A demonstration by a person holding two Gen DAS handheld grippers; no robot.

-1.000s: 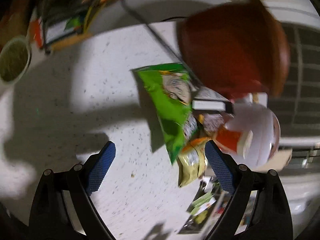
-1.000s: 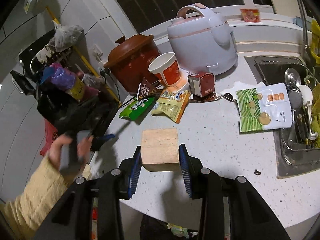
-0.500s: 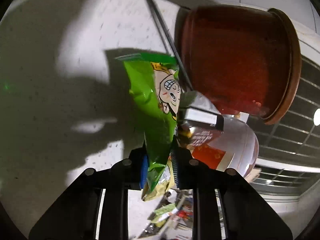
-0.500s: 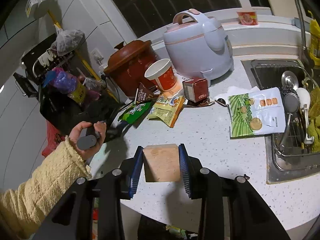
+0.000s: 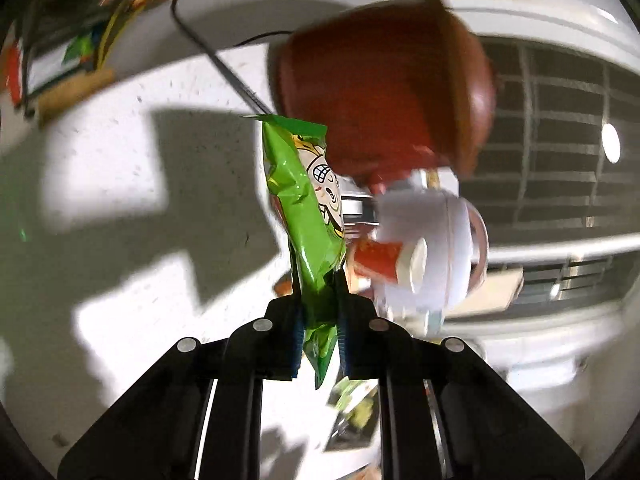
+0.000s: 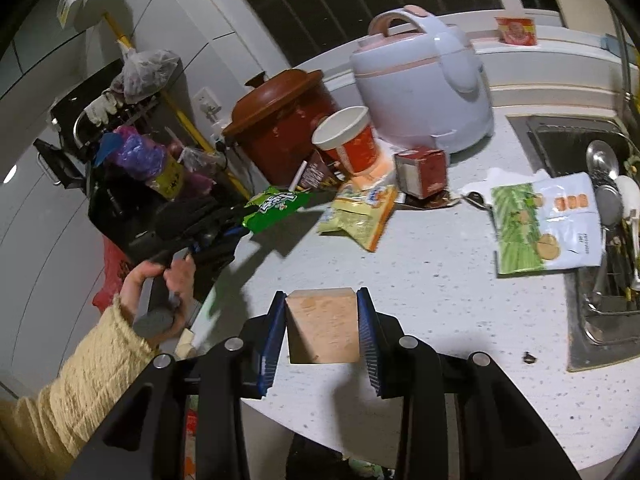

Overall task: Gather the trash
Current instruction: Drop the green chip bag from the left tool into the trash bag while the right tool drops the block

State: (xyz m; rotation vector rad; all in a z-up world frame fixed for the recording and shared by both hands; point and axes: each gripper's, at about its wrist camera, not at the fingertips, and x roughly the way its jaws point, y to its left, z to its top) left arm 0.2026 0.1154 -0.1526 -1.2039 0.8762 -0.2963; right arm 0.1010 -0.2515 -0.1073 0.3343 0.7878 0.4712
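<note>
My left gripper [image 5: 319, 320] pinches the crinkled green snack packet [image 5: 308, 216] above the white speckled counter [image 6: 420, 264]; its lettering is unreadable, only a cartoon face shows. My right gripper [image 6: 322, 326] clamps a tan wooden block [image 6: 322, 326].

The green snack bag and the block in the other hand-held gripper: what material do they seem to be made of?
Green snack bag: likely thin plastic film, glossy; it shows sharp creases and bright highlights where the left hand-held gripper pinches it. Block, in the right hand-held gripper: probably unfinished wood, matte pale tan, square edges.
</note>
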